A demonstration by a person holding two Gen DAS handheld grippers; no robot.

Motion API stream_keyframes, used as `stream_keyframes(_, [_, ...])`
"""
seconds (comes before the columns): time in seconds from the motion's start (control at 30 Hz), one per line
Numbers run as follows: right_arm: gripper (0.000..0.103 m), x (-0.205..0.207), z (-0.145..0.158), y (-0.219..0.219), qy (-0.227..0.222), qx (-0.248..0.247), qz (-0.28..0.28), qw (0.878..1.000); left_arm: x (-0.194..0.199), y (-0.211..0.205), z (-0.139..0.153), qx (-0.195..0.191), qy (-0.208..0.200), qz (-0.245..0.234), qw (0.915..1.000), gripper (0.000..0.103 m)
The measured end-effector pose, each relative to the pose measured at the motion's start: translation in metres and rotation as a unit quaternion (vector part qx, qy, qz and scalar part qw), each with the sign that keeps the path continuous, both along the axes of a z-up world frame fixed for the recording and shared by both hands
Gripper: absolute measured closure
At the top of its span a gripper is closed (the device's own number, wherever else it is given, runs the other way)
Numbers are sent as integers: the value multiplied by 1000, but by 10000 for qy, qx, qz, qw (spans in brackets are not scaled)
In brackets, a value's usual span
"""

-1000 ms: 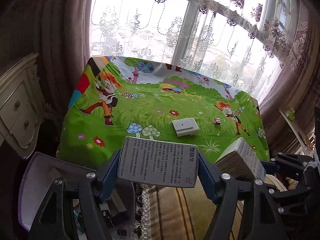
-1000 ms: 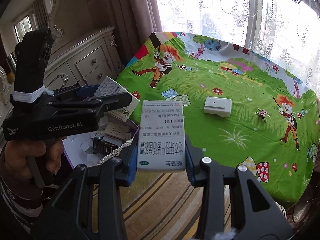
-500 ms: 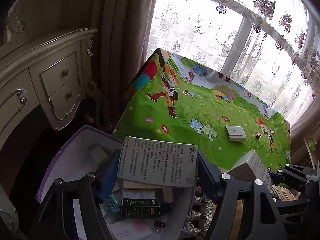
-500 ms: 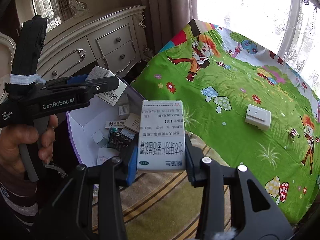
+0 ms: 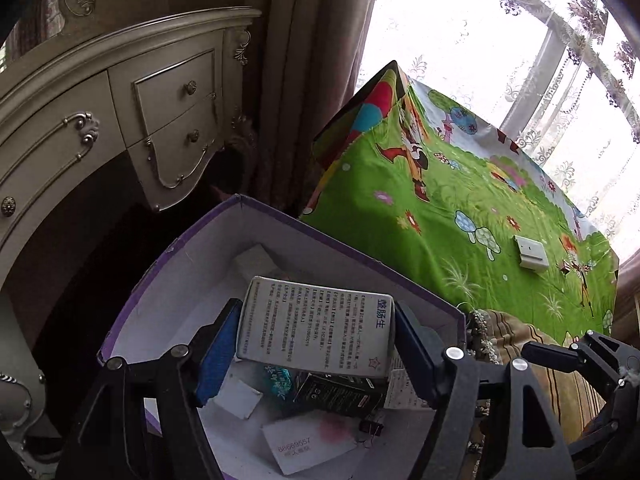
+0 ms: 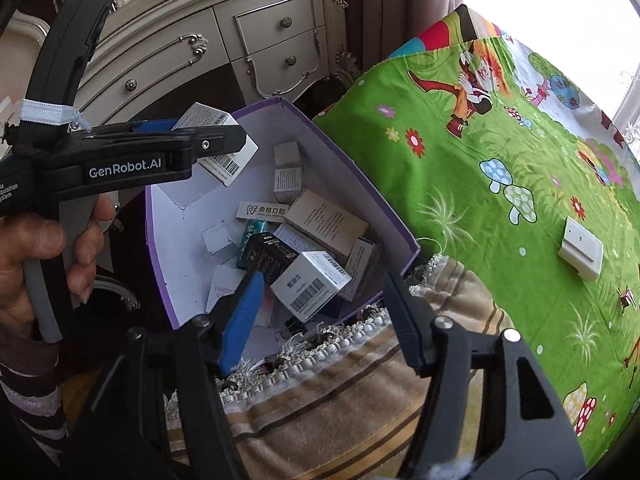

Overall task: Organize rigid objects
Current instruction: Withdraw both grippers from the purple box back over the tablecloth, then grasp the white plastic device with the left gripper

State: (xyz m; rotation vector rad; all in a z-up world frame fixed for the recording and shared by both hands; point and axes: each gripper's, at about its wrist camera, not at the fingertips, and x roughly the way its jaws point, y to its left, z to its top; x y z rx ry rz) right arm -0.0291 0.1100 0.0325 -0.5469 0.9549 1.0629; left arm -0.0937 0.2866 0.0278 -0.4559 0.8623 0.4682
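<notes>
My left gripper (image 5: 316, 304) hangs over the open purple box (image 5: 340, 246). Its pads still press on a white medicine box (image 5: 316, 328), and its jaws are starting to open. The right wrist view shows that gripper (image 6: 236, 140) side-on with the medicine box (image 6: 224, 160) in it, above the purple box (image 6: 328, 160). My right gripper (image 6: 323, 276) is opening, with nothing between its pads. Just beyond its tips a white barcode carton (image 6: 312, 286) lies tilted on several small cartons in the purple box.
A table with a green cartoon cloth (image 6: 480, 200) stands to the right, with a white device (image 6: 580, 250) and a small clip (image 6: 624, 300) on it. A carved dresser (image 6: 260, 40) is behind. A striped fringed cloth (image 6: 340, 380) lies under my right gripper. A person's hand (image 6: 48, 248) grips the left handle.
Both grippers swung left and down, from facing the table to over the purple box. The right gripper opened, and its carton now lies in the purple box.
</notes>
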Motion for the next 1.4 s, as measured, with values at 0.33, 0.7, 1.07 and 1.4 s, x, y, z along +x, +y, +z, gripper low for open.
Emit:
stream_keyframes(0.33, [24,18,3,-33,8,84,-475,9988,9,-11,-1,-94,2,-168,9998,21])
stream_keyframes(0.7, [24,62,5,-93,79,221,-1305,9912,48,-54,-1,-83,121,-773,9969,21])
stream_keyframes(1.07, [24,121,1,-160,67,258,-2269,9736,107,-110,12,-107,68,-1475,9890,21])
stream_keyframes(1.4, [23,183,-3,-233,-24,265,-3363,9414,173,-173,17,-280,153,-2170,9756,18])
